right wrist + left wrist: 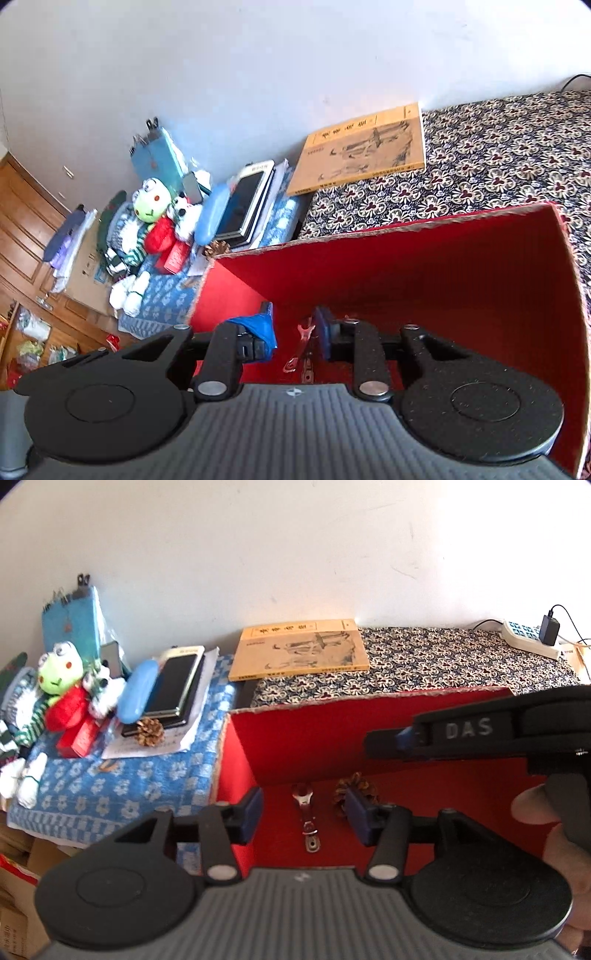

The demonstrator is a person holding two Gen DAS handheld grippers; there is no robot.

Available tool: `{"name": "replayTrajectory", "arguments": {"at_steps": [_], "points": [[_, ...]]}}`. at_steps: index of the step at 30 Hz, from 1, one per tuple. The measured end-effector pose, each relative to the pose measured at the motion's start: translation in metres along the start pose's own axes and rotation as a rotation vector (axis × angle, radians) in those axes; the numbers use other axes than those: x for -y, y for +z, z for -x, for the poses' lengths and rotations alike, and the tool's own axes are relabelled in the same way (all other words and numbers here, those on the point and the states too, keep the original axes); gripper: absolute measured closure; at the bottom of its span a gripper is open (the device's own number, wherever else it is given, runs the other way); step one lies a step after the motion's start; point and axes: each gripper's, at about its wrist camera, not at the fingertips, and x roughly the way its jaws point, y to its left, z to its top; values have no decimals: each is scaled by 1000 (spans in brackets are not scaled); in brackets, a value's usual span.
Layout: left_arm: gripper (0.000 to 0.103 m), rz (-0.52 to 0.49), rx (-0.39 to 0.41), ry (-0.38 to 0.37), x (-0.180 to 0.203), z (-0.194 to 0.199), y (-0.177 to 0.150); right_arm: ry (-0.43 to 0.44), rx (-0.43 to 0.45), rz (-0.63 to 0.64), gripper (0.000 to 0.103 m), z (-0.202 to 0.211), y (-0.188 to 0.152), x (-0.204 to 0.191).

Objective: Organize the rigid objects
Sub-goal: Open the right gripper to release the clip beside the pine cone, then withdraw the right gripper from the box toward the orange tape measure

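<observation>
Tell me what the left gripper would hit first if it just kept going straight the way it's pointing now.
Most likely the metal bottle opener lying on the floor of the red box: it sits right between the open fingers of the left gripper. A pine cone lies just right of it. Depth is hard to judge here.

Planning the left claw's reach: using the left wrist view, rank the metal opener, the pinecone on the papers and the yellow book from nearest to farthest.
1. Metal opener: in the red box, between the left claw fingers.
2. Pinecone on the papers: left, outside the box.
3. Yellow book: far back, at the wall.
</observation>
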Motion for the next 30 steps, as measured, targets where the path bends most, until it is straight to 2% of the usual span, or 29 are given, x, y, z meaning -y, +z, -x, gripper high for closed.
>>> {"name": "replayTrajectory", "arguments": {"at_steps": [3,14,24,30], "points": [[41,-2,10,11,3,12,-3,13,28,-7,94,14,-6,-3],[38,-15,20,56,11,44,-17,30,108,-17,93,52,-34,-12],[35,-17,16,55,15,59,-34,23,155,10,93,81,-58,-22],[32,-7,0,44,17,66,-45,11,152,-11,93,91,-72,-19]]}}
